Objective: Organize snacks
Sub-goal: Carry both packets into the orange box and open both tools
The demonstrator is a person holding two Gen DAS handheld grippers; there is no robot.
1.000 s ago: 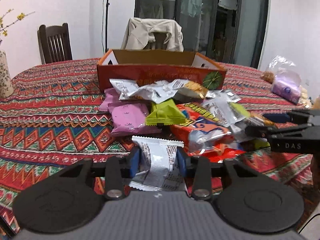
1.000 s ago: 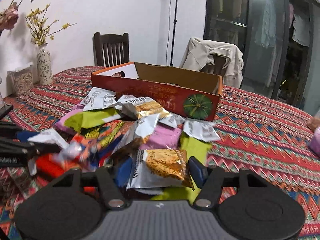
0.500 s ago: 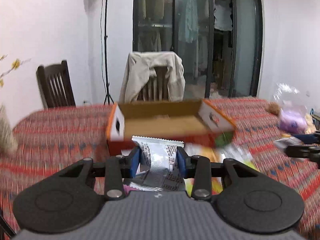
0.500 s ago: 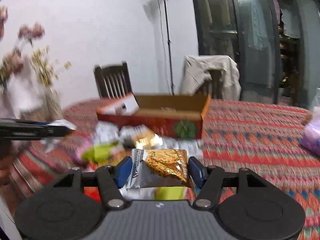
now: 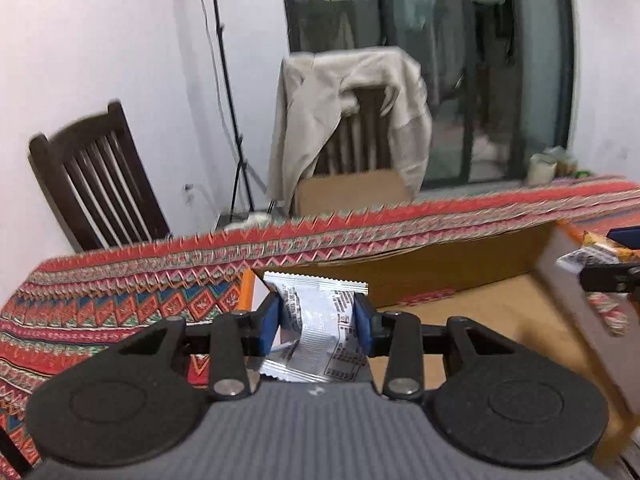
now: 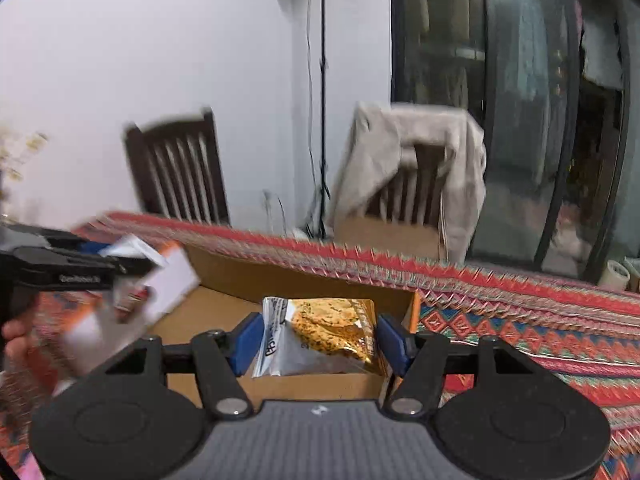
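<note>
My left gripper (image 5: 316,320) is shut on a silver snack packet (image 5: 320,332) with black print, held over the left end of the open cardboard box (image 5: 480,320). My right gripper (image 6: 320,340) is shut on a silver and gold cracker packet (image 6: 320,336), held over the right end of the same box (image 6: 248,276). The box floor that shows under both packets is bare brown card. The other gripper appears at the edge of each view: the right one (image 5: 608,276) with its packet, the left one (image 6: 72,268) with a hand under it.
The box sits on a table with a red patterned cloth (image 5: 120,292). Behind the table stand a dark wooden chair (image 5: 96,184) and a chair draped with a beige jacket (image 5: 352,120). A light stand (image 5: 228,92) rises by the wall, glass doors (image 6: 520,100) beyond.
Both grippers have lifted their packets off the snack pile and carried them forward over the box. The pile has dropped out of view, and the box now fills the near ground.
</note>
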